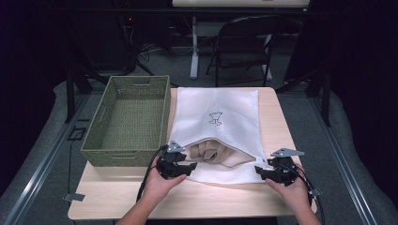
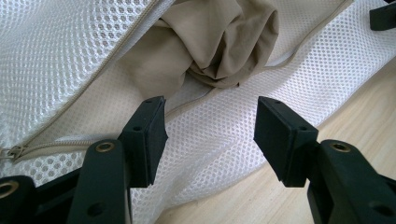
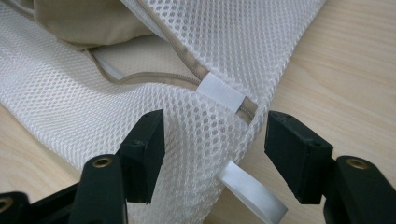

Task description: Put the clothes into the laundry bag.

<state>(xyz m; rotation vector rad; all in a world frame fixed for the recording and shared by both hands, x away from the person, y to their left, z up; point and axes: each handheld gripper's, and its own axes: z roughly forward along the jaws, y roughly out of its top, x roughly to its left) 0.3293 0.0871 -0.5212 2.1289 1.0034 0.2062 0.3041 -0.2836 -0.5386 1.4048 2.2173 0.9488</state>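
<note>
Presently, a white mesh laundry bag [image 1: 213, 117] lies flat on the wooden table [image 1: 277, 126], its zipper mouth gaping along the near edge with beige cloth [image 1: 211, 153] bulging out. The left gripper [image 1: 180, 168] sits at the bag's 7 o'clock corner, jaws parted, with mesh lying between them but not pressed by either pad; in the left gripper view the beige cloth [image 2: 219, 42] sits just beyond the fingertips [image 2: 149, 135]. The right gripper [image 1: 270, 172] sits at the bag's 5 o'clock corner, jaws released and spread wide; in the right gripper view the mesh corner [image 3: 210, 140] and a white tab [image 3: 219, 92] lie between the pads, untouched, and a white loop [image 3: 252, 191] hangs below. A green woven basket [image 1: 101, 122] stands at the bag's 9 o'clock, its wall just beside the bag's edge. Bare tabletop remains at 3 o'clock and along the near edge.
</note>
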